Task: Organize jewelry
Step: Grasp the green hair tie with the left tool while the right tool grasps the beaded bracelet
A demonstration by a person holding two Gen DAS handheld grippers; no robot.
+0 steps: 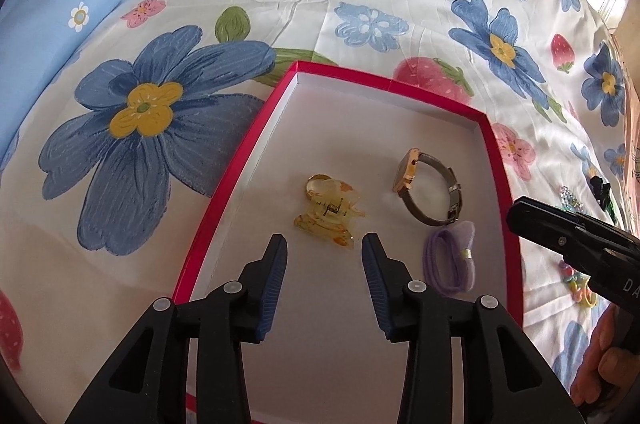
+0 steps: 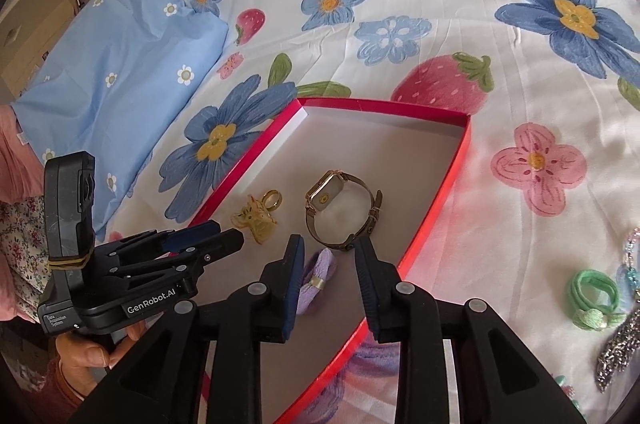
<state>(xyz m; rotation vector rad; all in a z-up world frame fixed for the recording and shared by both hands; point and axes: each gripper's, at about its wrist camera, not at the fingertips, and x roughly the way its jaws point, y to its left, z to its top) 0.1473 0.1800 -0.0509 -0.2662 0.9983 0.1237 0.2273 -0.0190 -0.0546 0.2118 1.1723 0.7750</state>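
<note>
A shallow red-rimmed box (image 1: 224,192) (image 2: 440,200) with a white floor lies on the flowered bedsheet. Inside it are a yellow claw clip (image 1: 326,218) (image 2: 258,220), a gold ring (image 1: 316,182) (image 2: 273,200) touching the clip's far side, a gold-faced watch (image 1: 432,192) (image 2: 340,208) and a purple hair tie (image 1: 450,260) (image 2: 320,270). My left gripper (image 1: 325,244) (image 2: 224,236) stands open just short of the clip, with nothing pressed between its pads. My right gripper (image 2: 329,244) (image 1: 520,216) is open above the purple hair tie, which lies loose by its left finger.
Right of the box lie a green hair tie (image 2: 592,296), a silver glittery piece (image 2: 616,352) and other small accessories (image 1: 576,284). A blue pillow (image 2: 120,76) (image 1: 52,24) sits at the left. A hand (image 2: 84,348) holds the left gripper's handle.
</note>
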